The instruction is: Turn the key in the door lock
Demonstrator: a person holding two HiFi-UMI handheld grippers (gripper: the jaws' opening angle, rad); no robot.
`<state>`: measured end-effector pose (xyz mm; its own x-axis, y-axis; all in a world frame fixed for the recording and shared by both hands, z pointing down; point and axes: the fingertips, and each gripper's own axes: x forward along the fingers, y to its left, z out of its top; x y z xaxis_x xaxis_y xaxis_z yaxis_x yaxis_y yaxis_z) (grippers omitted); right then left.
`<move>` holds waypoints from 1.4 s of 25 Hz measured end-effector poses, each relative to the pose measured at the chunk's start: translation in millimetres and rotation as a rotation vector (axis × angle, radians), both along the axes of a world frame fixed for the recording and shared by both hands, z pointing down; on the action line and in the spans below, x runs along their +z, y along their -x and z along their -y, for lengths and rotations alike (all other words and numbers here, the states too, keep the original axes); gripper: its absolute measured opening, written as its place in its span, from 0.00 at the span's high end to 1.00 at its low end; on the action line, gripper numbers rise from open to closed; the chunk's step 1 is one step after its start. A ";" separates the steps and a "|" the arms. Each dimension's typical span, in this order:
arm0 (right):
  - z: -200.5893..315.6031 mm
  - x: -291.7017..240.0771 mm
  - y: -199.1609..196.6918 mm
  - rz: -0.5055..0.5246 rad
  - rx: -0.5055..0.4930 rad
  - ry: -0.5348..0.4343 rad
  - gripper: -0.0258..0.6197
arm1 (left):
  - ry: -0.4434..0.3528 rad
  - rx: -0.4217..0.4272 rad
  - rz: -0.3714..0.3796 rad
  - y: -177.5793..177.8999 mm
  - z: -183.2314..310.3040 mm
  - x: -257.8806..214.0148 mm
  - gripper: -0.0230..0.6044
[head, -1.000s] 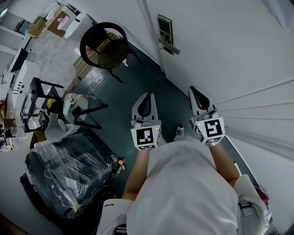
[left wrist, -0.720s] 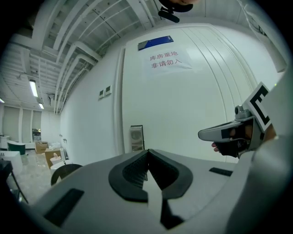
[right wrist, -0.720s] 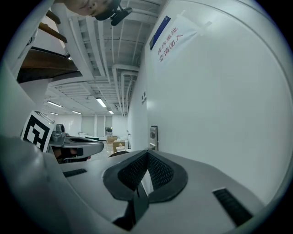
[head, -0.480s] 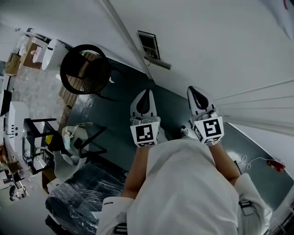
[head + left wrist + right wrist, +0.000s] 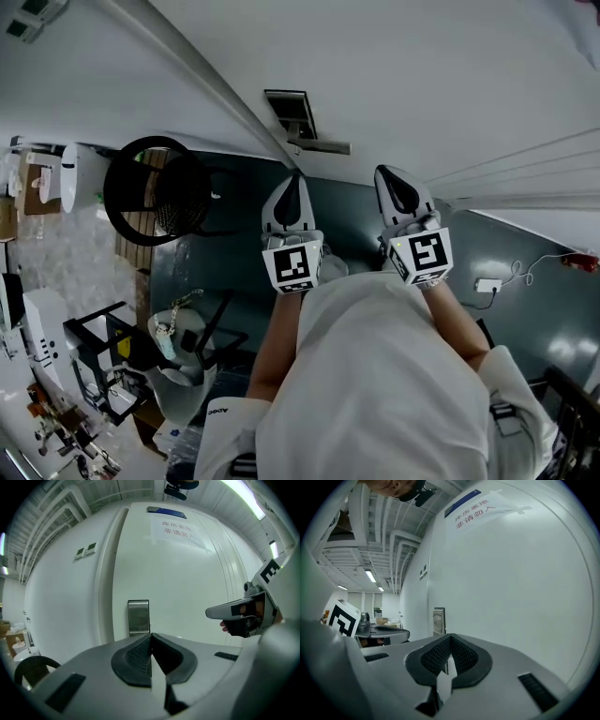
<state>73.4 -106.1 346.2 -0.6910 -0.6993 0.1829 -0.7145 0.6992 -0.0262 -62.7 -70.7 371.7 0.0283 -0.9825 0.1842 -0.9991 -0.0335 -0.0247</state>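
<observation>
The steel lock plate (image 5: 289, 114) with its lever handle (image 5: 320, 145) sits on the white door (image 5: 431, 84), just ahead of both grippers. It also shows as a steel plate (image 5: 138, 617) straight above the left jaws and as a narrow plate (image 5: 438, 620) left of centre in the right gripper view. No key can be made out. My left gripper (image 5: 293, 176) is shut and empty, its tips a short way from the handle. My right gripper (image 5: 382, 171) is held beside it, facing bare door, also shut on nothing.
A round black chair (image 5: 155, 197) stands left of the door, with a black frame stool (image 5: 202, 328) nearer me. A white adapter with its cable (image 5: 487, 284) lies on the dark floor at right. A paper sign (image 5: 178, 529) hangs high on the door.
The view has swung toward the door. Both grippers have closed in on it, and the lock plate now lies right ahead of the left gripper. Both stay shut.
</observation>
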 end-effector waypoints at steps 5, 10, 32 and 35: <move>2.0 1.9 0.6 -0.006 0.126 0.010 0.97 | 0.009 0.099 -0.005 9.1 14.7 8.7 0.95; -1.7 11.1 3.3 -0.021 0.218 0.022 0.97 | 0.022 0.172 -0.011 19.0 26.0 22.6 0.95; -11.8 35.9 15.5 -0.076 0.271 0.063 0.97 | 0.143 0.195 -0.073 26.0 60.5 104.4 0.79; -17.5 38.2 17.0 -0.084 0.259 0.066 0.97 | 0.152 0.166 -0.082 27.0 66.1 113.5 0.79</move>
<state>56.4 -88.6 384.5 -0.4712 -0.8354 0.2830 -0.8708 0.4916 0.0012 -89.6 -136.9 485.2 0.2085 -0.9243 0.3197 -0.9780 -0.1948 0.0746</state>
